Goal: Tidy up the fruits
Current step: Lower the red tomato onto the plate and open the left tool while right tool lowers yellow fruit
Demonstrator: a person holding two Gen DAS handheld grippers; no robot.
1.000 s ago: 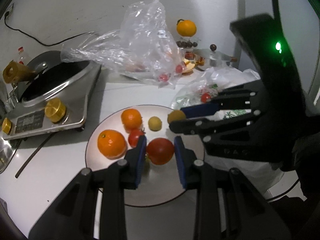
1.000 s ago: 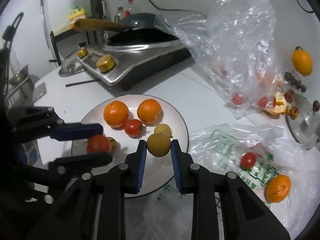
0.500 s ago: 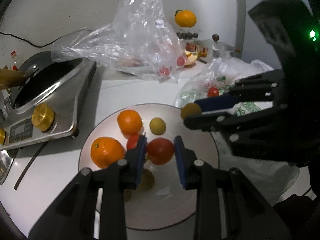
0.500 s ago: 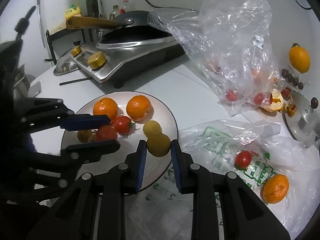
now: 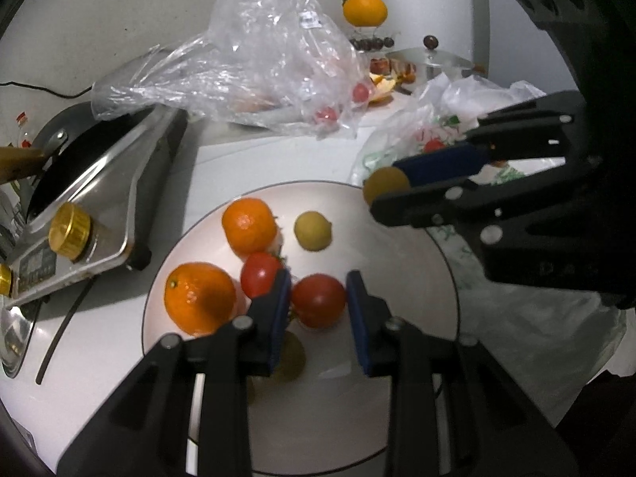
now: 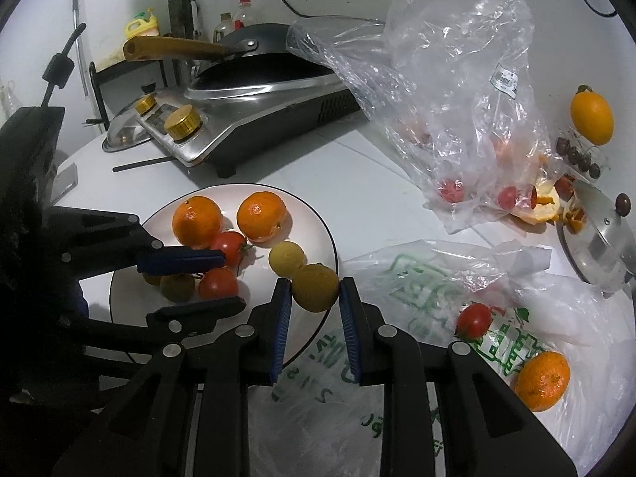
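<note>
A white plate (image 5: pixel 397 377) (image 6: pixel 314 214) holds two oranges (image 5: pixel 200 298) (image 6: pixel 261 216), a small tomato (image 5: pixel 260 274), a yellow fruit (image 5: pixel 313 230) (image 6: pixel 287 257) and an olive-coloured fruit (image 6: pixel 177 287). My left gripper (image 5: pixel 318 302) (image 6: pixel 190 282) is shut on a red tomato (image 5: pixel 318 305) (image 6: pixel 218 283) just above the plate. My right gripper (image 6: pixel 315 290) (image 5: pixel 387 194) is shut on a brownish-yellow round fruit (image 6: pixel 316 287) (image 5: pixel 384 189) at the plate's right rim.
A stove with a pan (image 6: pixel 254 95) stands behind the plate. A clear bag with tomatoes (image 6: pixel 457 111) lies at the back. A printed white bag (image 6: pixel 457 318) on the right holds a tomato (image 6: pixel 473 320) and an orange (image 6: pixel 542 381). A pot lid (image 6: pixel 600 238) is at far right.
My right gripper has carried the brownish-yellow fruit from over the plate to its right rim. My left gripper still holds the red tomato, a little further over the plate.
</note>
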